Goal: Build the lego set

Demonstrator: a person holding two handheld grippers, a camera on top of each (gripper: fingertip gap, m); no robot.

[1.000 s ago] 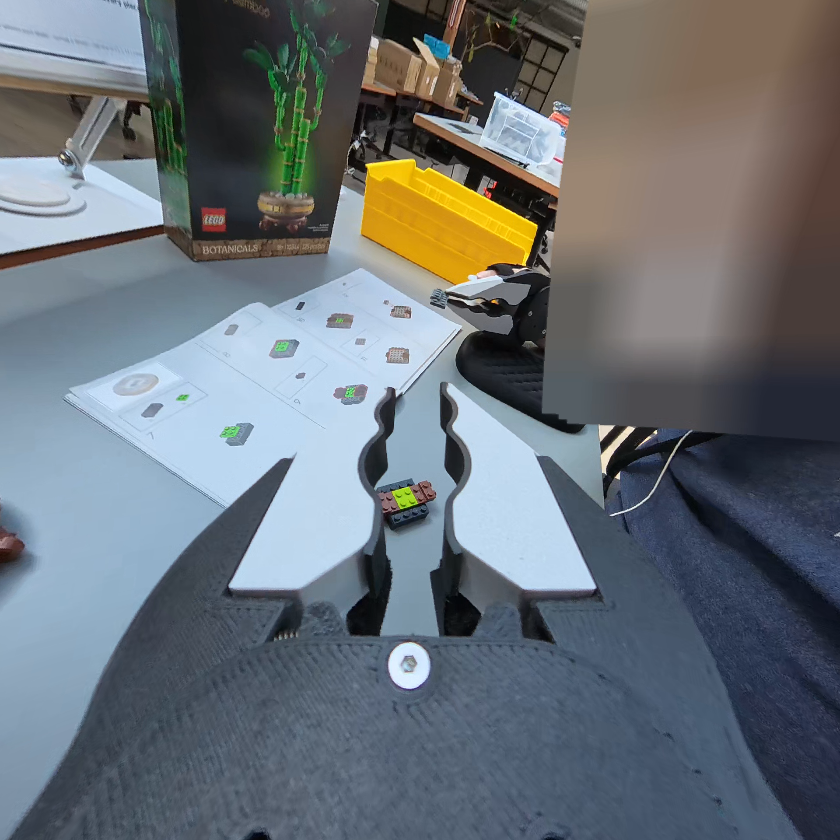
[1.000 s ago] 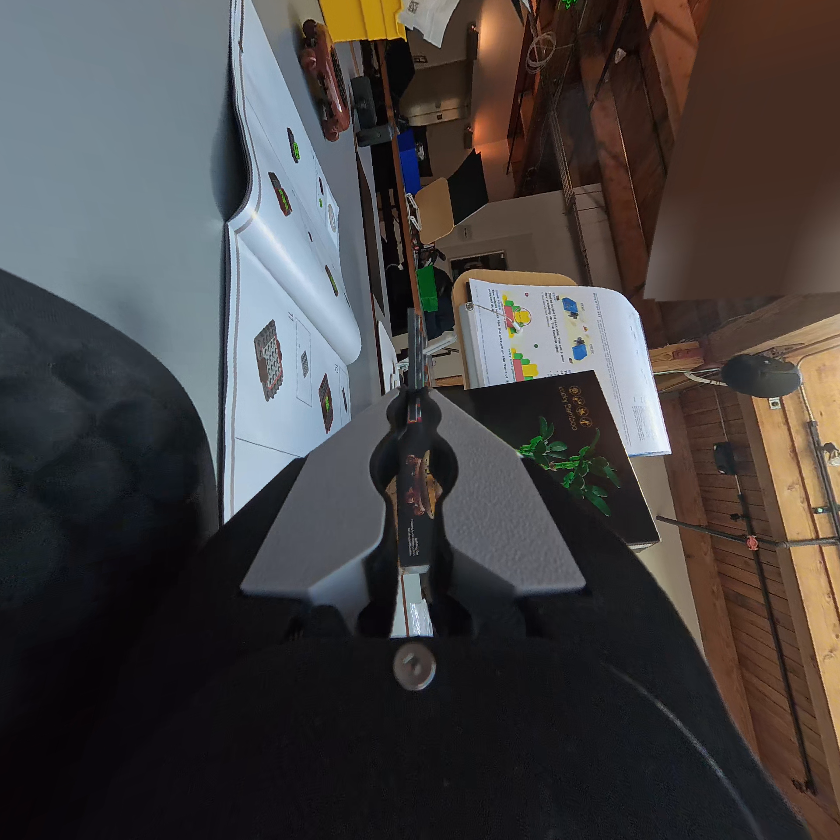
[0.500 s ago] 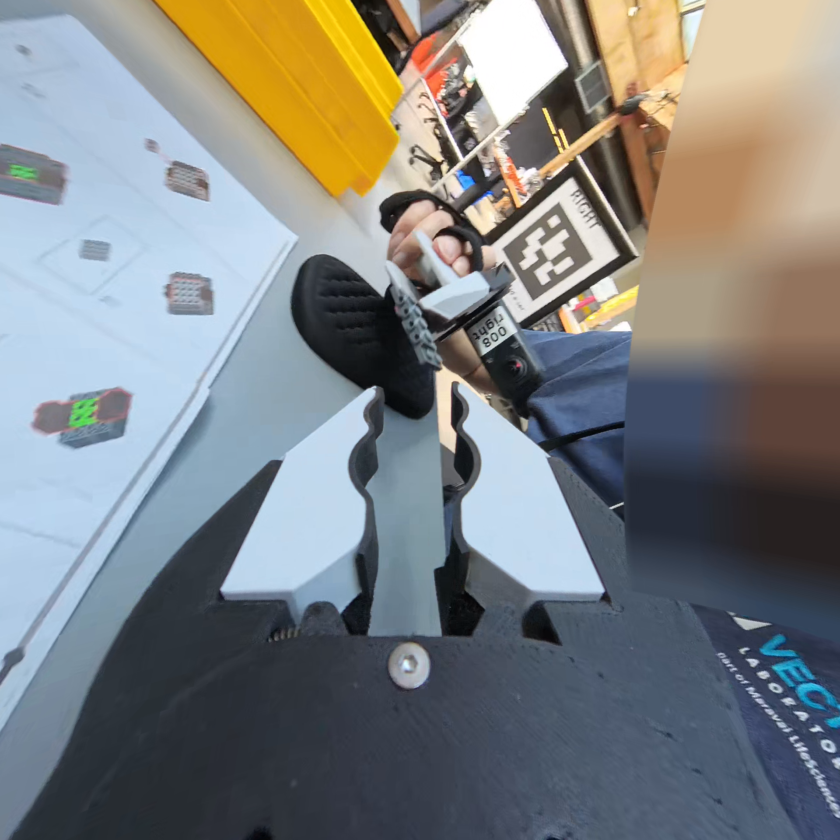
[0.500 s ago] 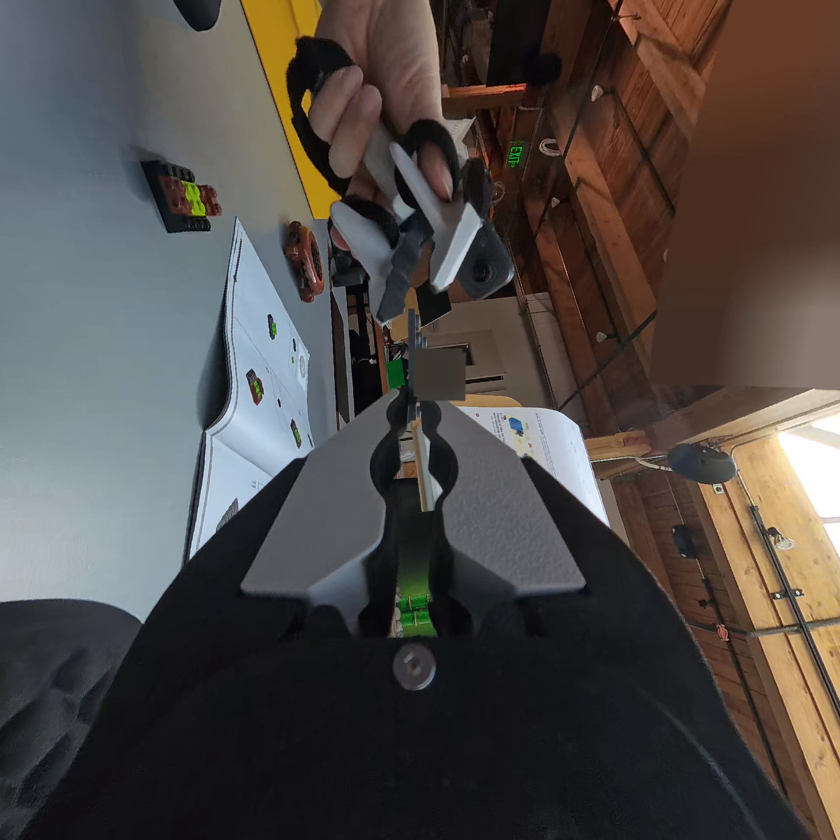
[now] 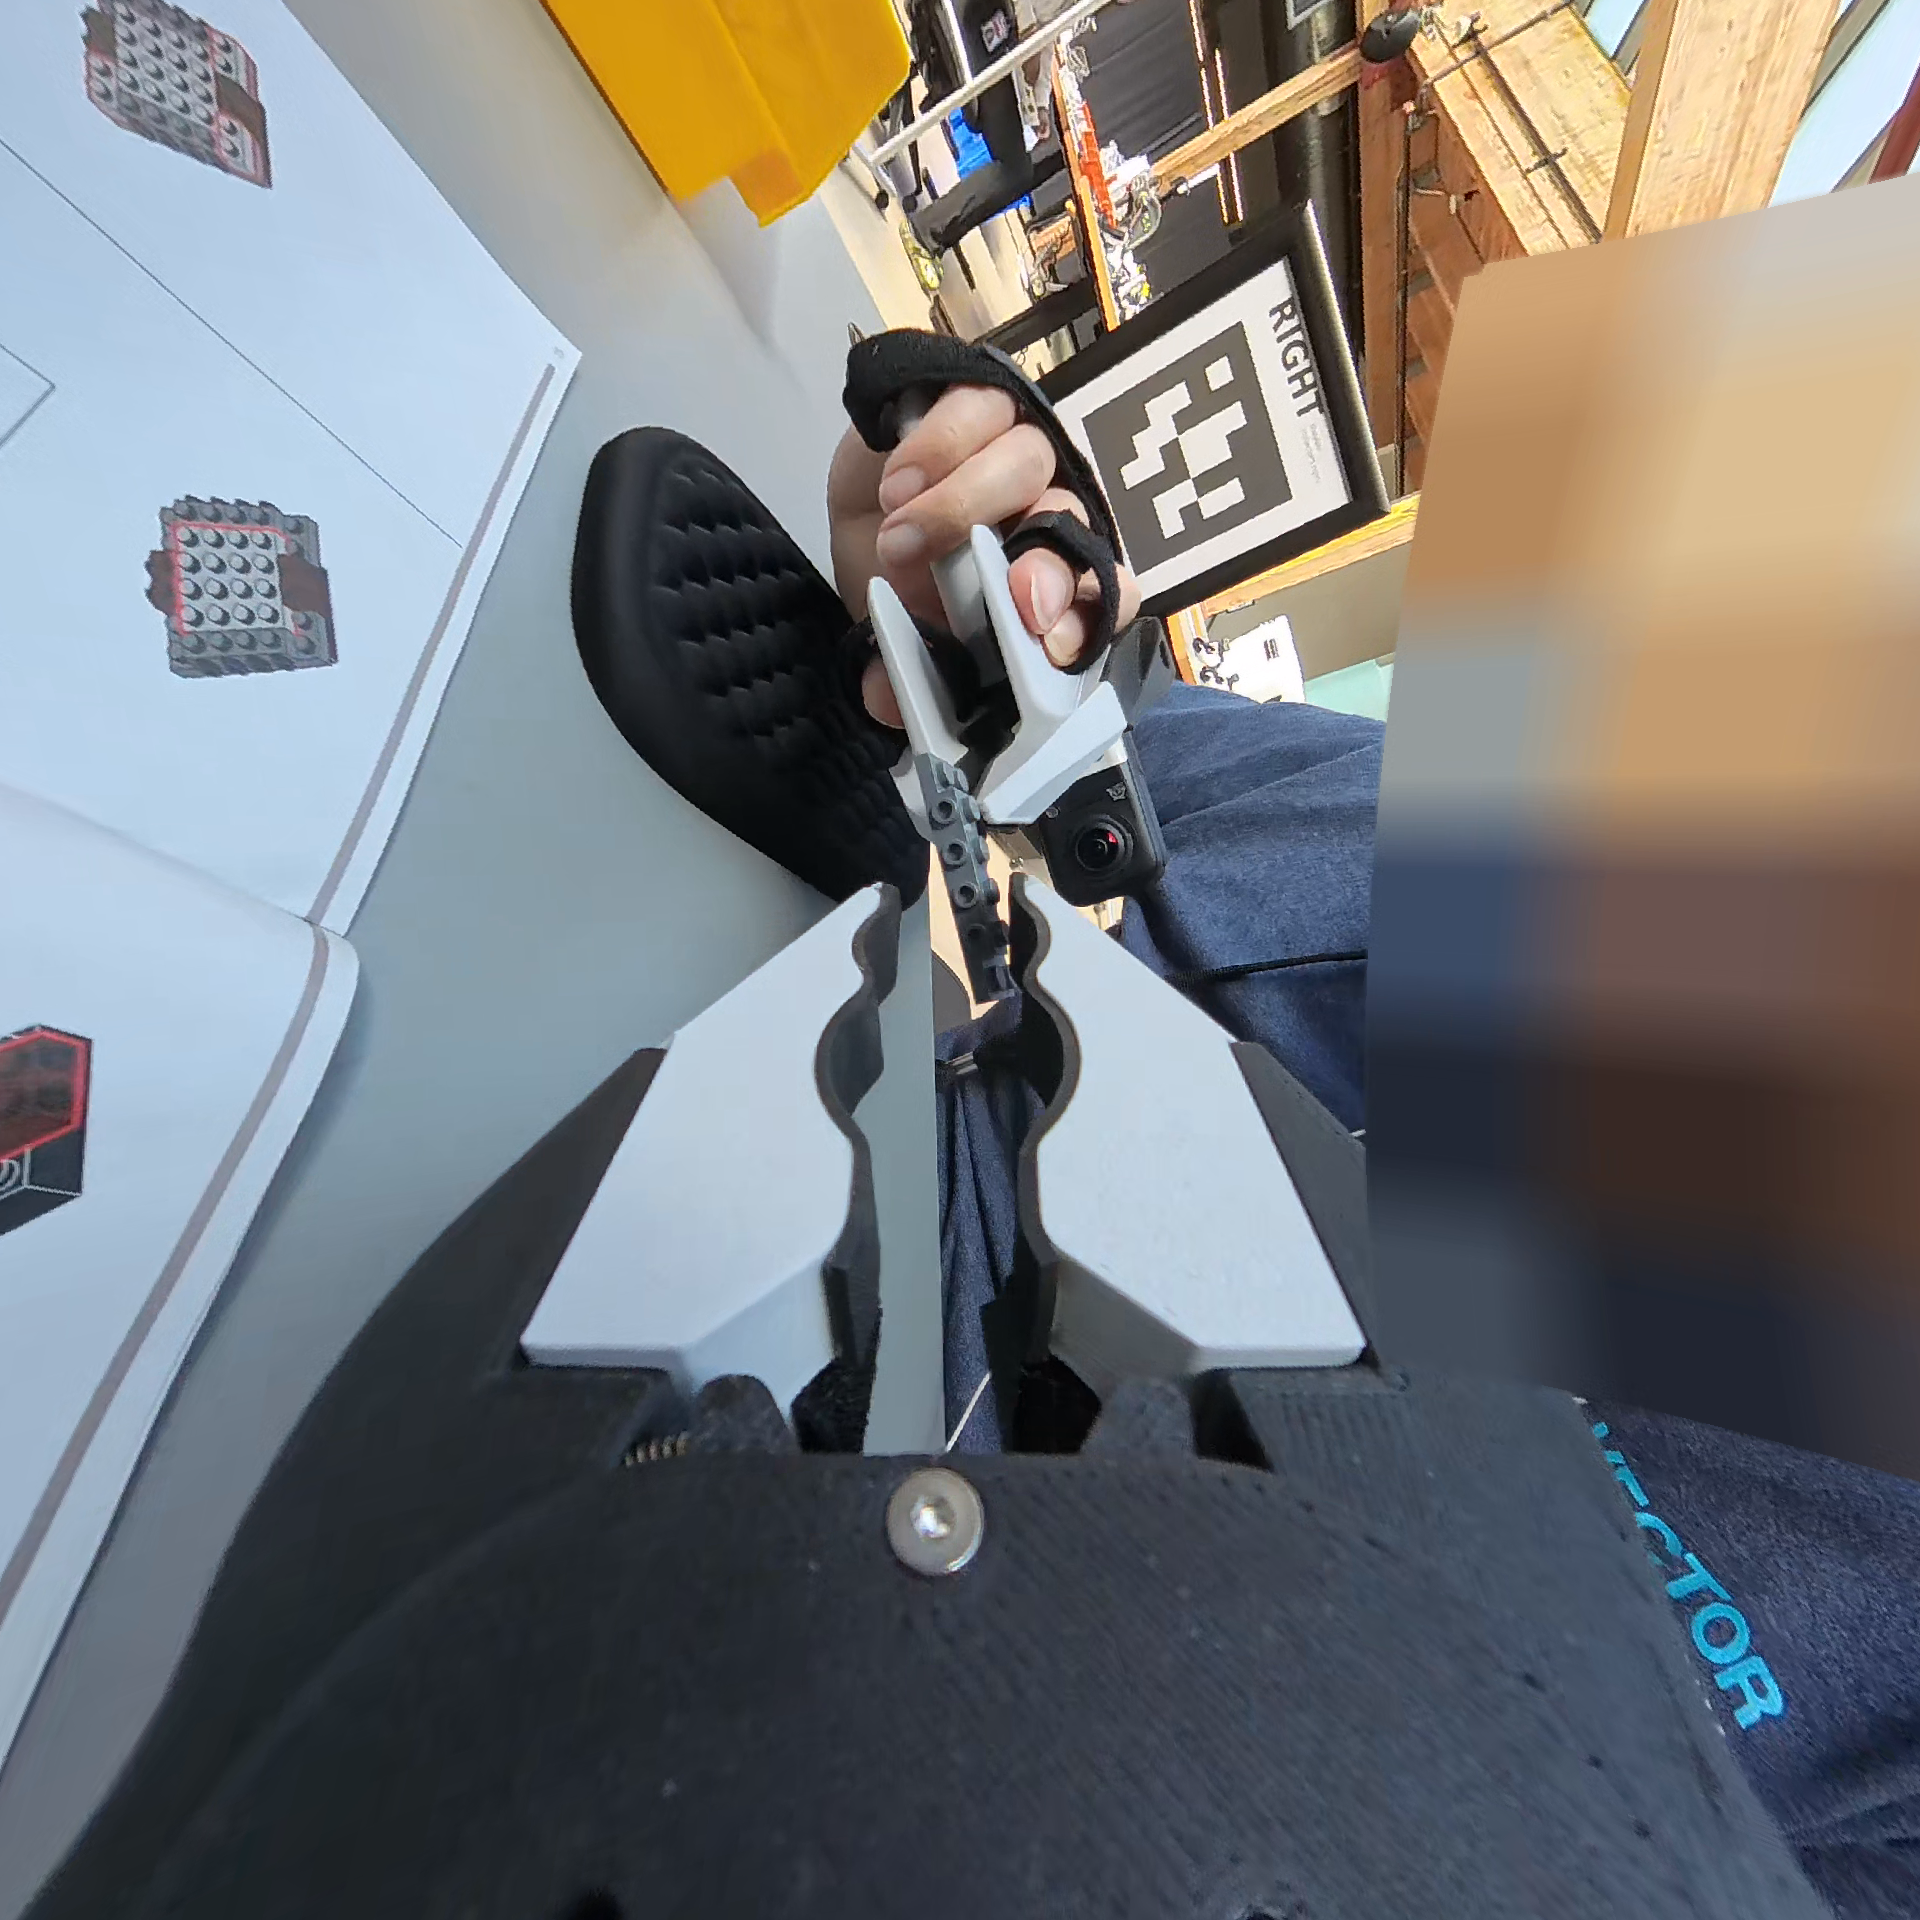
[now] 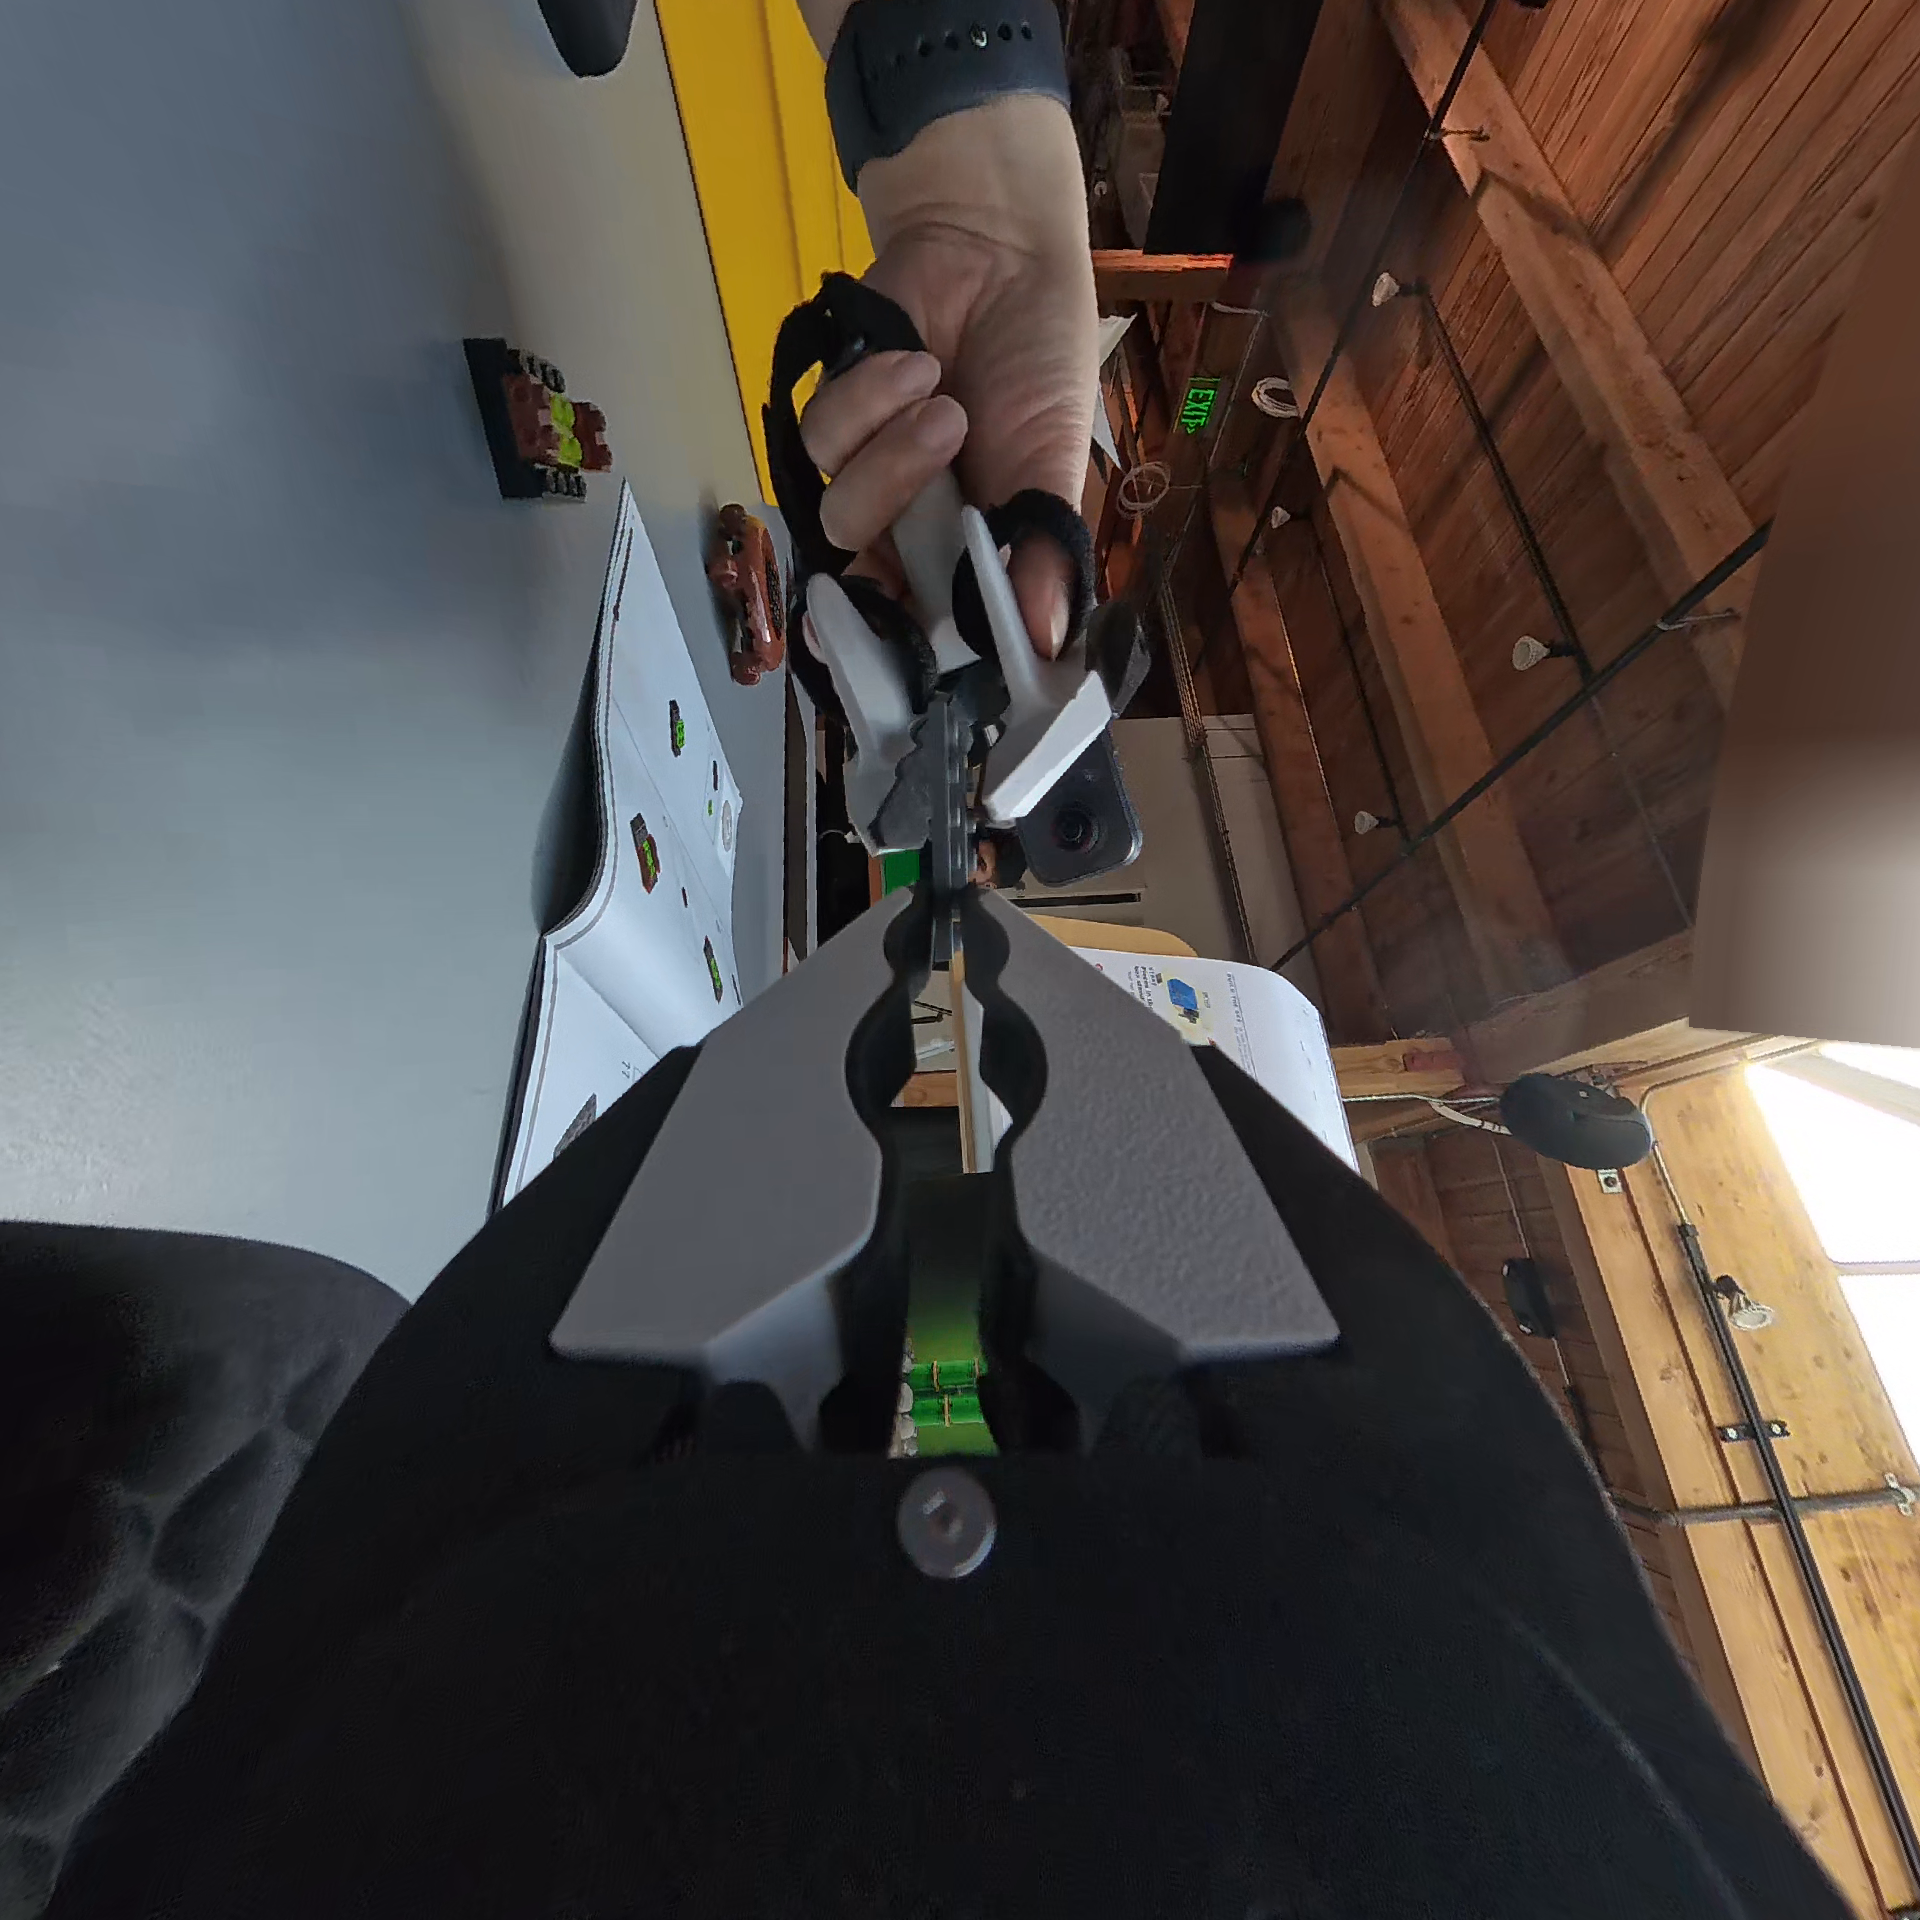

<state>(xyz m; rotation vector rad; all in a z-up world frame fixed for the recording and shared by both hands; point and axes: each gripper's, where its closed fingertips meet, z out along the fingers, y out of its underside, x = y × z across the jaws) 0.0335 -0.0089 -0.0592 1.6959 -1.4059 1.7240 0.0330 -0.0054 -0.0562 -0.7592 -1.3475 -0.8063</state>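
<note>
Grey studded plate [image 5: 961, 862], off the table and in mid-air, edge-on between the two tools. One end pinched tight in the right gripper [image 6: 940, 920]. Far end reaching in between the tips of the left gripper [image 5: 951, 904], jaws spread apart there, flanking the plate without pressing on it. Probably a handover or regrip about to happen, though hard to say from these angles.

Progress judged as early:
- Done: one small sub-assembly [image 6: 540, 421] on the grey table [image 6: 260, 727], black base with brown and lime bricks on top; just beyond it, a brown rounded piece [image 6: 750, 592] beside the open instruction booklet [image 6: 644, 862].
- Left: fitting the grey plate, and most of the steps drawn on the booklet pages.

Farther out: black textured pad [image 5: 727, 665] at the table edge, yellow bin [image 5: 748, 83] behind it, dark band on the wrist [image 6: 945, 73] above the left-hand tool.

Writing and labels, none repeated here:
- A word printed beside the black-and-white square marker [image 5: 1216, 426] on the right-hand tool.
- Pale blue lettering on the dark blue shirt [image 5: 1725, 1652].
- Lit green sign [image 6: 1200, 403] up among the wooden beams.
- Small print on a white sheet [image 6: 1226, 1008] with coloured pictures.
- No brand mark legible on the bricks themselves.
</note>
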